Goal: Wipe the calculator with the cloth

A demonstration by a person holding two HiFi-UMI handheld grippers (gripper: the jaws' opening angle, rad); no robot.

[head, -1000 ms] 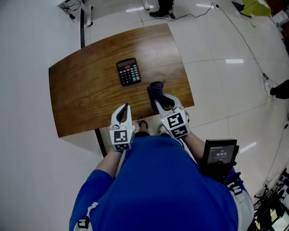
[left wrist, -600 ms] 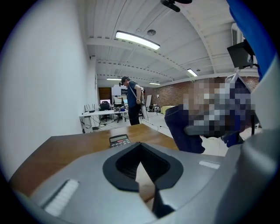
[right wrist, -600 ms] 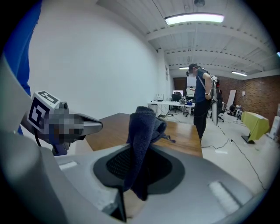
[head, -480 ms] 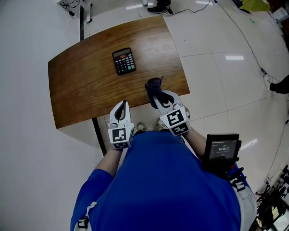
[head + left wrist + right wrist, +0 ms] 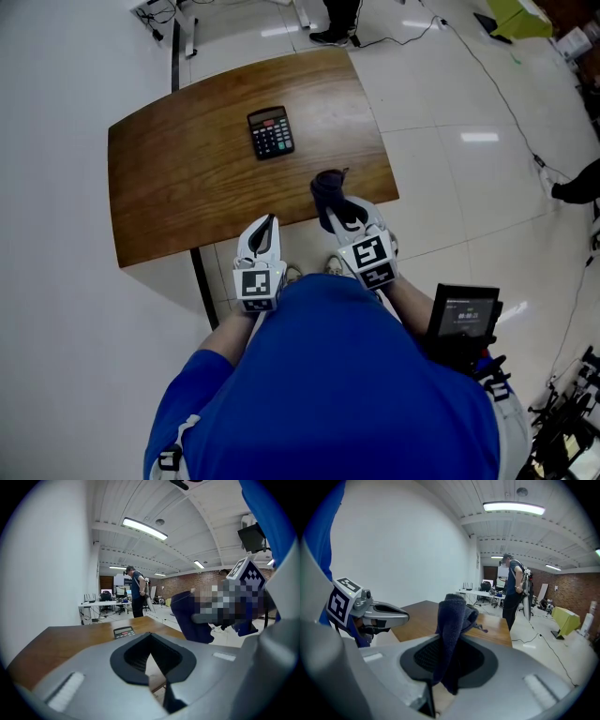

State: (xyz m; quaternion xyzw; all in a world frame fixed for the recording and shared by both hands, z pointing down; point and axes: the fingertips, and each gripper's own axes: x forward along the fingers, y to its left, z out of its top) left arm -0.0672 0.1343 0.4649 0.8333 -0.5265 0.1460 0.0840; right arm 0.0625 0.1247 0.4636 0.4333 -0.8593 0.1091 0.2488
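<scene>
A black calculator (image 5: 271, 132) (image 5: 123, 631) lies on the far half of the brown wooden table (image 5: 178, 178). My right gripper (image 5: 345, 217) (image 5: 451, 638) is shut on a dark blue cloth (image 5: 326, 187) (image 5: 452, 613). The cloth sticks up out of the jaws, over the table's near right edge. In the left gripper view the cloth (image 5: 188, 618) shows at the right. My left gripper (image 5: 270, 221) (image 5: 150, 633) hovers at the near edge, left of the right one, its tips together and nothing in it. Both grippers are well short of the calculator.
A person (image 5: 137, 591) stands beyond the table near desks with monitors (image 5: 101, 603). Cables (image 5: 487, 66) run over the tiled floor at the right. A small screen unit (image 5: 463, 319) hangs at my right hip. A white wall is to the left.
Both grippers have drawn back a little toward the table's near edge, away from the calculator. The cloth stays in the right gripper.
</scene>
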